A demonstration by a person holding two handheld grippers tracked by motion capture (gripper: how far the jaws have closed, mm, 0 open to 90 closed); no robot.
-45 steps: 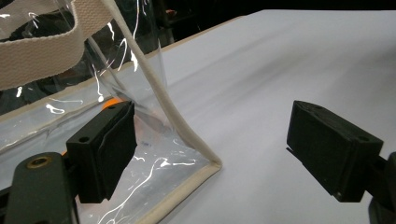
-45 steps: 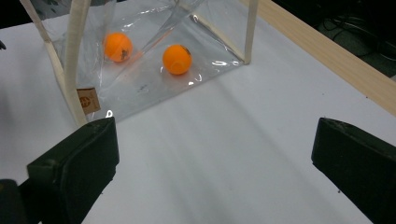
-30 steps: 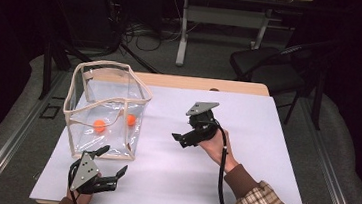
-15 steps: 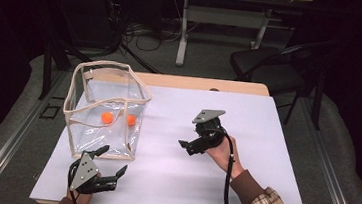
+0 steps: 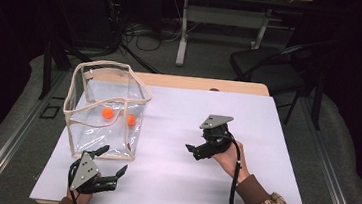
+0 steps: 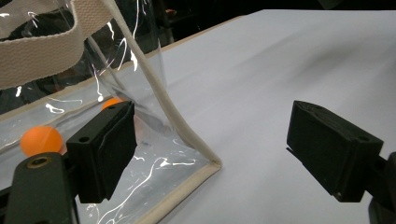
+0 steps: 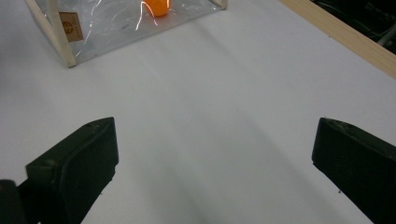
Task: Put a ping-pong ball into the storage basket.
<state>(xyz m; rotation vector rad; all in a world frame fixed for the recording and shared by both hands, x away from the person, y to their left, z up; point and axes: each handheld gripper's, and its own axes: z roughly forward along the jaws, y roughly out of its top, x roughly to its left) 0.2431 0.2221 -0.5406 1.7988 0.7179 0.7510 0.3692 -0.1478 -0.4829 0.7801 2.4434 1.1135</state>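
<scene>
A clear plastic bag (image 5: pixel 95 136) with beige trim stands open on the left of the white table cover. Two orange balls (image 5: pixel 108 112) (image 5: pixel 131 120) lie inside it. My left gripper (image 5: pixel 114 159) sits at the near left, open, just in front of the bag's near corner. In the left gripper view the bag's trimmed corner (image 6: pixel 187 140) stands between the spread jaws, with one ball (image 6: pixel 41 140) behind the plastic. My right gripper (image 5: pixel 191 152) is held by a hand at the middle right, open and pointed at the bag. Between its jaws (image 7: pixel 215 163) lies bare cover, with the bag (image 7: pixel 93 28) and a ball (image 7: pixel 156 7) farther off.
The white cover (image 5: pixel 171 186) spans most of the table, with a wooden edge (image 5: pixel 201 84) at the far side. A black chair (image 5: pixel 267 70) and a desk frame (image 5: pixel 182 37) stand beyond on the floor, among cables.
The right gripper has moved toward the near side and a little to the right, away from the bag. The left gripper and the bag have stayed put.
</scene>
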